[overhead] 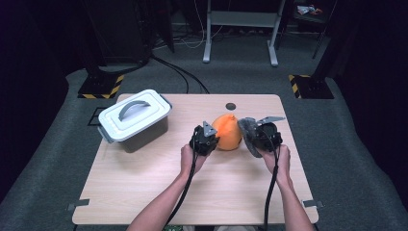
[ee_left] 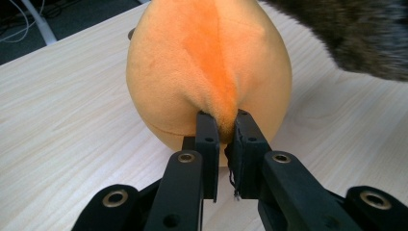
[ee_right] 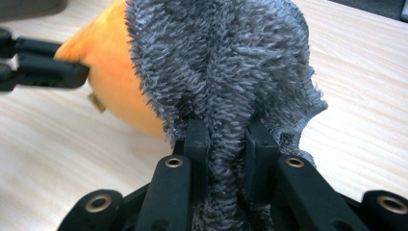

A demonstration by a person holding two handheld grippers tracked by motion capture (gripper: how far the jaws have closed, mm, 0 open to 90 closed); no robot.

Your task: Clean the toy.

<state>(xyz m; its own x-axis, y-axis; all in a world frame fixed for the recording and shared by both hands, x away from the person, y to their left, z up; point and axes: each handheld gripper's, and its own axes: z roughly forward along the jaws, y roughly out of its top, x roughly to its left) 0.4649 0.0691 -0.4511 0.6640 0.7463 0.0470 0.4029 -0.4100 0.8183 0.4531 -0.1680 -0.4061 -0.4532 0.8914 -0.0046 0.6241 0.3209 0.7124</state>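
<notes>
High view is showing your desk [overhead: 144, 192] carrying a lidded grey bin [overhead: 136, 120] at its left; the orange plush [overhead: 227, 132] is sitting mid-desk, your left tool [overhead: 206, 137] pinching its fabric, your right tool [overhead: 257, 136] clenching a grey furry cloth [overhead: 248, 131] beside it.

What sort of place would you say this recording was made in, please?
Probably a lab or test room: a small wooden table on grey carpet, hazard-striped stand bases, and loose cables on the floor.
</notes>
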